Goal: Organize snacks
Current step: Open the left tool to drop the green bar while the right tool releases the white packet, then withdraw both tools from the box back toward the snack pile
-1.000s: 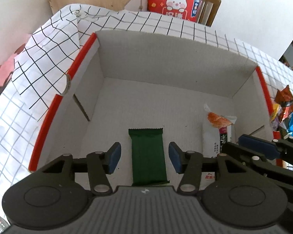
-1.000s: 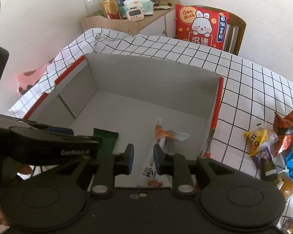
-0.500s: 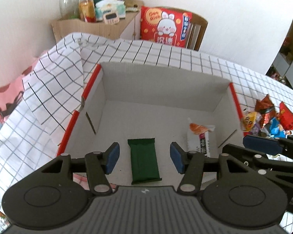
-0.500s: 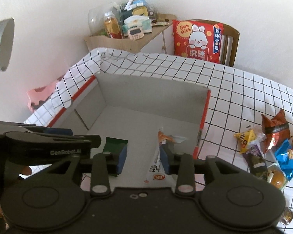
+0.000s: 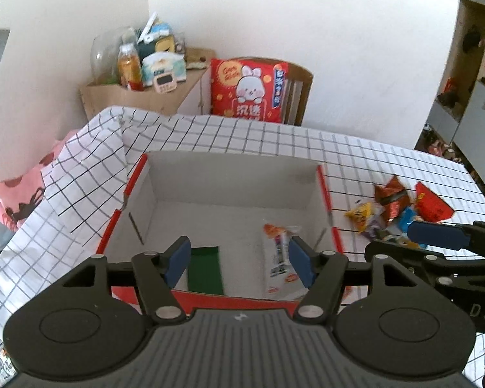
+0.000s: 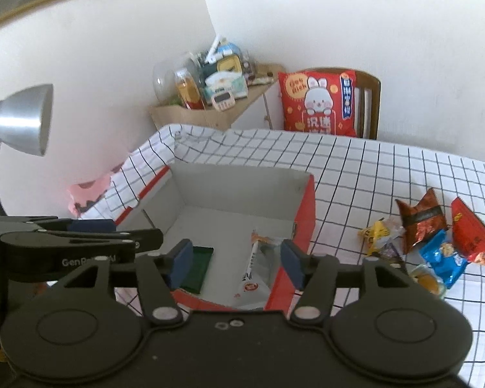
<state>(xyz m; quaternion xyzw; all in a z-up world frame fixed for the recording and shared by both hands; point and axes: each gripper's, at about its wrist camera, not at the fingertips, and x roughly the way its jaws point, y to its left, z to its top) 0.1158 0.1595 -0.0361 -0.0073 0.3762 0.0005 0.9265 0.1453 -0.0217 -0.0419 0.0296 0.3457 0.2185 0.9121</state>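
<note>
While both grippers hover with fingers spread, left gripper (image 5: 237, 260) and right gripper (image 6: 236, 262) grip nothing. Green packet (image 5: 206, 270) and white packet (image 5: 279, 263) lie in the red-edged box (image 6: 305, 213) on the checked tablecloth (image 6: 388, 168); loose snacks (image 6: 433, 236) sit beside it. Red cushion (image 6: 318, 102) reads "Get Rich".

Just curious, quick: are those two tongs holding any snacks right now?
Left tongs: open, holding nothing.
Right tongs: open, holding nothing.
</note>
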